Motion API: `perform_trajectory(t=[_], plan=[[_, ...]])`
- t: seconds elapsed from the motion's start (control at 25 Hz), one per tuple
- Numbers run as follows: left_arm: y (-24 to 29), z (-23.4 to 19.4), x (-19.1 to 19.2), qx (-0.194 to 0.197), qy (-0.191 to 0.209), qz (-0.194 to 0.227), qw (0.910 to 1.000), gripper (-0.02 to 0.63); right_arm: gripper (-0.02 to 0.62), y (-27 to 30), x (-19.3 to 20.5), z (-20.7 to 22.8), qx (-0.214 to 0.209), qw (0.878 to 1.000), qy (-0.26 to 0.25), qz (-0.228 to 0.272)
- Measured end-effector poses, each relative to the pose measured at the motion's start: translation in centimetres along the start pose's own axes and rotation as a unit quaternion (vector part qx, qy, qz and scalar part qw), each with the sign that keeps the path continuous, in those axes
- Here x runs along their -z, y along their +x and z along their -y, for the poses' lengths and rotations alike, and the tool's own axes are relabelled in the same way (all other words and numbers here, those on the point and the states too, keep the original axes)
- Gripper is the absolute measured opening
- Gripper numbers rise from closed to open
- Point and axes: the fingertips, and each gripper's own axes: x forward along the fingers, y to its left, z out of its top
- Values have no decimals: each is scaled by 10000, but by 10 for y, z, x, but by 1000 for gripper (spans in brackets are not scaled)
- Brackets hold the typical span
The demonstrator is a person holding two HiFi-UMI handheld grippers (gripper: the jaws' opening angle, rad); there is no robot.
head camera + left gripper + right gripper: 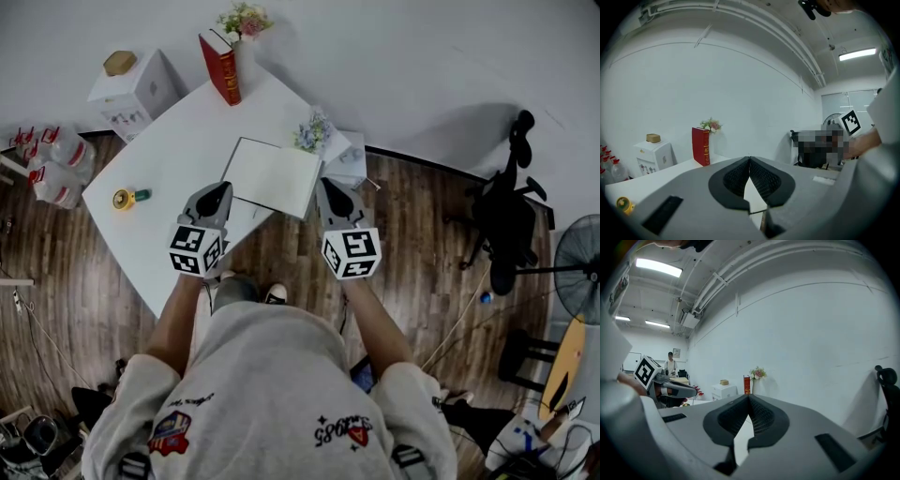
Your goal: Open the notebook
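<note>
White tabletop (178,150) sits at an angle over a dark wood-plank floor (412,234), with a plain white wall behind. Pale rectangular notebook (272,176) lies flat and closed near the tabletop's front edge, just ahead of both sets of jaws and between them. Grey left gripper (223,187) with marker cube: jaws pressed together, nothing in them, its black ribbed pads (736,178) meeting at the tip. The tip is just beside the notebook's left edge; contact can't be told. Grey right gripper (328,185) is the same: jaws fully closed and empty, its pads (761,417) meeting at the tip, which is just beside the notebook's near right corner. Red hardcover book (221,66) stands upright well ahead of the left jaws, next to a white vase of pink and green flowers (246,23). White box-shaped cabinet (136,89) with a tan lump (119,63) on top sits ahead and left of the left jaws. Small yellow round gadget (125,198) lies on the tabletop, left of the left jaws. Small bunch of bluish flowers (314,131) is ahead of the right jaws, just beside a small white box (349,161). Black office chair (506,216) stands well to the right of the right jaws, on the floor. Clear bottles with red labels (58,164) stand on the floor far left.
</note>
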Motion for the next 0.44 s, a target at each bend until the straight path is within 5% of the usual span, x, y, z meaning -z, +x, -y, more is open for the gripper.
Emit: perform_trajectory(t=[0.44], plan=[[5,-5,15,48,-27,-111,9999,5,0,6,10,-6,-8,10000,24,-71]])
